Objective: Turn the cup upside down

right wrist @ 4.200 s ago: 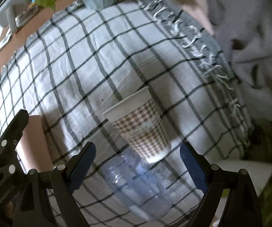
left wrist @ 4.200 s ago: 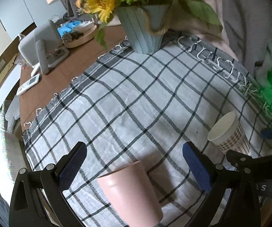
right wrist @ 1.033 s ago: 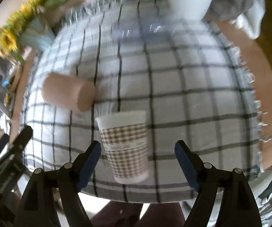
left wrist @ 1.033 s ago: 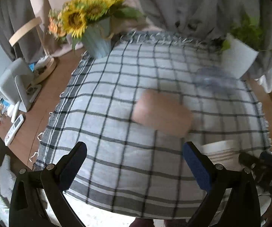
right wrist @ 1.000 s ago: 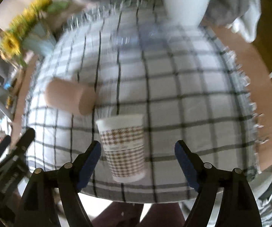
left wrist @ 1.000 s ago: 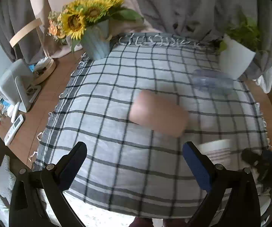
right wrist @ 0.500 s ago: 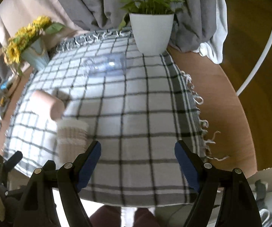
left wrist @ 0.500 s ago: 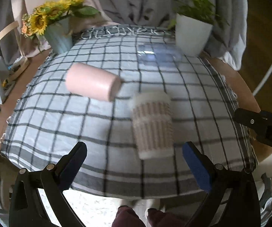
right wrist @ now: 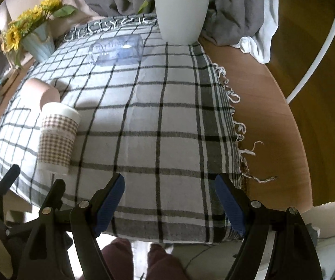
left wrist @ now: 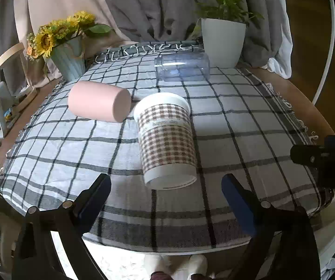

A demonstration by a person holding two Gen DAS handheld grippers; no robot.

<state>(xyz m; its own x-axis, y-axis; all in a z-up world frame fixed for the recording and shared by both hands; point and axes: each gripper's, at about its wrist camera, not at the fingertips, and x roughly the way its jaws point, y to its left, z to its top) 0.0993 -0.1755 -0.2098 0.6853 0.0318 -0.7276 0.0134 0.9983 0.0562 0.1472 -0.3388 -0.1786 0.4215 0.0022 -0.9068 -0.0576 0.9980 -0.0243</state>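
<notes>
Left wrist view: your left gripper (left wrist: 165, 193) hangs wide open and empty just off the desk's near edge. Left to right on the checked cloth (left wrist: 249, 107): sunflower vase (left wrist: 68, 61) at the far corner, pink cup (left wrist: 98, 103) on its side, paper cup (left wrist: 166, 140), clear jar (left wrist: 182, 67) on its side by the white plant pot (left wrist: 223, 42).

The paper cup appears to stand on its wide end with the closed base up, near the front edge and close beside the pink cup. Judged from that, the flip looks done.

Right wrist view: your right gripper (right wrist: 169, 198) is also spread wide with nothing in it, well apart from the paper cup (right wrist: 56, 137).

Risks from here:
- Light cup, soft cloth: a brush from either gripper could tip it.
- Tugging the cloth could topple it or send it over the front edge.
- The pink cup can roll; a nudge could drive it into the paper cup.
</notes>
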